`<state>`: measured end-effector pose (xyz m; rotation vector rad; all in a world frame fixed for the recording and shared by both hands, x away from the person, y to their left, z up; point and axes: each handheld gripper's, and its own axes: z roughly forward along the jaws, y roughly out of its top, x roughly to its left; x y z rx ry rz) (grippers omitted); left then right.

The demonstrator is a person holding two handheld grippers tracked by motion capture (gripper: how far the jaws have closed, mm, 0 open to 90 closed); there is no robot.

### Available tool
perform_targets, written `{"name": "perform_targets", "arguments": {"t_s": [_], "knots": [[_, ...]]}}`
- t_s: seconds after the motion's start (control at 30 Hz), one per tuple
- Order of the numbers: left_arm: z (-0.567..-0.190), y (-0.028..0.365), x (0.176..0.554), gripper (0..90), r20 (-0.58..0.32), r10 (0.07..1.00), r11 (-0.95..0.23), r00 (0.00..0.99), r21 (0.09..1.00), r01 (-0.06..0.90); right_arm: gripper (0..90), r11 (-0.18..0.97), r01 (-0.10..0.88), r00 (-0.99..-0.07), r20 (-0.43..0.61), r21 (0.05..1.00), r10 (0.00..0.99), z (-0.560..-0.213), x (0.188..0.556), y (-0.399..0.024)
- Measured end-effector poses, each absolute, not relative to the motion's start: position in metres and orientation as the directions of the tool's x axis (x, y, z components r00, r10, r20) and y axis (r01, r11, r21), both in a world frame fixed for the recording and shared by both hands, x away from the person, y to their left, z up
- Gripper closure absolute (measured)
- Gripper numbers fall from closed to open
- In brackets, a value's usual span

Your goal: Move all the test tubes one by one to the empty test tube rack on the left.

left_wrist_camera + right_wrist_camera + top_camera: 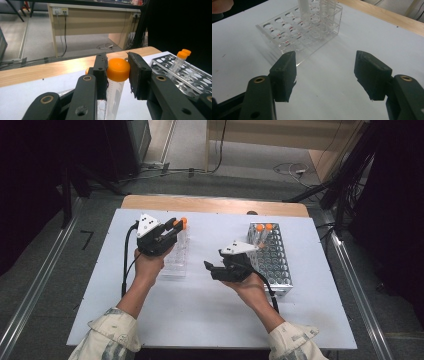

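Observation:
My left gripper (176, 225) is shut on the orange cap of a clear tube (117, 69), which hangs upright over the far end of a clear plastic rack (176, 257). In the left gripper view both black pads press the cap's sides and the tube's body (113, 100) runs down between them. My right gripper (214, 259) hovers at mid-table, open, pointing left toward the clear rack (294, 35). Nothing lies between its jaws (327, 61). Two tubes (305, 10) rise from the rack's far holes, tops cut off.
A metal rack (275, 262) stands at the right, with two orange-capped tubes (264, 228) in its far corner. The same rack (192, 77) and tubes (182, 58) show at right in the left gripper view. Both sit on a white mat (200, 305) with a wooden table edge (215, 204) behind it.

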<state>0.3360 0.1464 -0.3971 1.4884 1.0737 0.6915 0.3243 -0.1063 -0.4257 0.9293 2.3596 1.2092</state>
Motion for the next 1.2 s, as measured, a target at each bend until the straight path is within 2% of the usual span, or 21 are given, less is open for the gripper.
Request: {"name": "perform_targets", "arguments": {"t_s": [0.37, 0.77, 1.2], "knots": [[-0.400, 0.147, 0.345, 69.6, -0.137, 0.908, 0.042, 0.396, 0.970, 0.241, 33.7, 0.429, 0.397, -0.736, 0.002, 0.811, 0.678, -0.426, 0.324, -0.106], [-0.409, 0.145, 0.356, 69.6, -0.139, 0.914, 0.031, 0.382, 0.961, 0.276, 34.3, 0.426, 0.400, -0.736, 0.008, 0.812, 0.677, -0.426, 0.324, -0.106], [-0.421, 0.133, 0.359, 69.4, -0.072, 0.926, -0.045, 0.371, 0.954, 0.297, 34.8, 0.423, 0.400, -0.738, 0.011, 0.813, 0.675, -0.426, 0.323, -0.107]]}}
